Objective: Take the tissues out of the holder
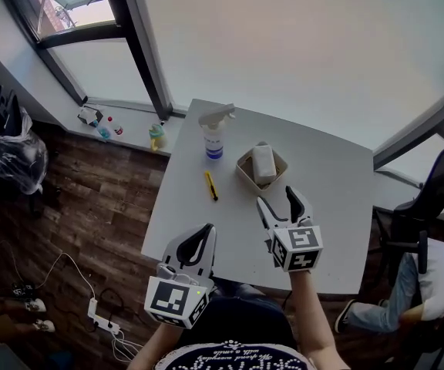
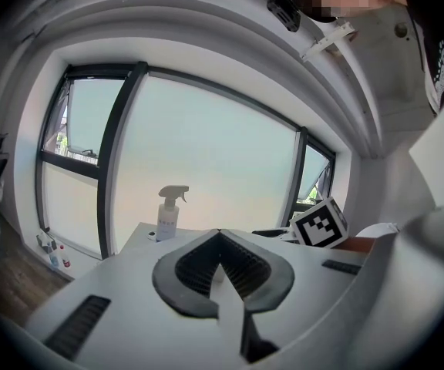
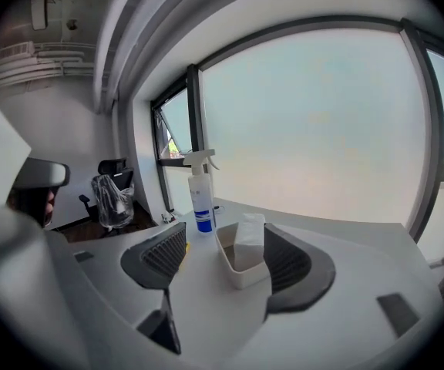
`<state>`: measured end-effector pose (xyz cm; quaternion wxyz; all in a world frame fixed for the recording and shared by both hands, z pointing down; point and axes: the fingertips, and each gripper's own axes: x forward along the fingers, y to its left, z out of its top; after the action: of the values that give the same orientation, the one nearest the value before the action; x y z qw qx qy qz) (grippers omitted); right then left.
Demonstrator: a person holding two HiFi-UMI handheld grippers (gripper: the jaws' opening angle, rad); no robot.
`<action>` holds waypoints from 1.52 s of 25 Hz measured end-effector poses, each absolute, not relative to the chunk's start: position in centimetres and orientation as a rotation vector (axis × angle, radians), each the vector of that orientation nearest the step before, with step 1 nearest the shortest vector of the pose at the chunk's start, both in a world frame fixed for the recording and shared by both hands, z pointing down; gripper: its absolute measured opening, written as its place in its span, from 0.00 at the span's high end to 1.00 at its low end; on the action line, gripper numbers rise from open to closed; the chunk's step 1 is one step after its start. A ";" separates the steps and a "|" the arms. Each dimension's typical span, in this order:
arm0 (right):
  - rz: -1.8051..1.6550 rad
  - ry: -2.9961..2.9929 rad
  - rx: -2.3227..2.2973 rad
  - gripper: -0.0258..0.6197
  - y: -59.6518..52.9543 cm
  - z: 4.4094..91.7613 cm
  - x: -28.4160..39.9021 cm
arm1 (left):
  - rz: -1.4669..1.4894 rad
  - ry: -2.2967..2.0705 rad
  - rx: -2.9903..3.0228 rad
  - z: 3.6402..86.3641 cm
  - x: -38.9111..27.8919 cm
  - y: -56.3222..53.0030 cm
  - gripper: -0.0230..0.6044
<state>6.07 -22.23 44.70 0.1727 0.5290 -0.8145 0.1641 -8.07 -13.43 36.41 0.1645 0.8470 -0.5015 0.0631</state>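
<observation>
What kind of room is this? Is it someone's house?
Most likely an office or workroom, not a home: a plain white table stands by big dark-framed windows, an office chair sits beside it, and a power strip with cables lies on the wood floor.

— Was any writing read?

— None with certainty. A blue label was seen on the spray bottle (image 1: 213, 139), above the centre of the head view, but its print was too small to be read.

— And the white lettering at the bottom edge?

— It was printed on the shirt (image 1: 233, 357), upside down, and could not be made out.

— And the cubes?

— Only black-and-white square markers were borne by the cube (image 1: 177, 300) of the left gripper (image 1: 209, 228) and the cube (image 1: 298, 248) of the right gripper (image 1: 275, 197); no letters or numbers were found there.
</observation>
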 end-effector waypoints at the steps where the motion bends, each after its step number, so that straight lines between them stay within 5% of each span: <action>1: 0.473 -2.298 1.497 0.49 -22.7 45.2 6.2 | 0.177 -1.439 2.409 36.4 -8.2 -13.5 0.96; 38: 0.754 -1.913 1.422 0.45 -32.7 56.8 6.8 | 0.160 -1.672 2.212 36.9 -10.0 -13.9 0.96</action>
<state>6.84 -32.67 56.84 0.3152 0.5397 -0.7262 0.2863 -10.02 -13.86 36.89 0.1811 0.7833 -0.5919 0.0568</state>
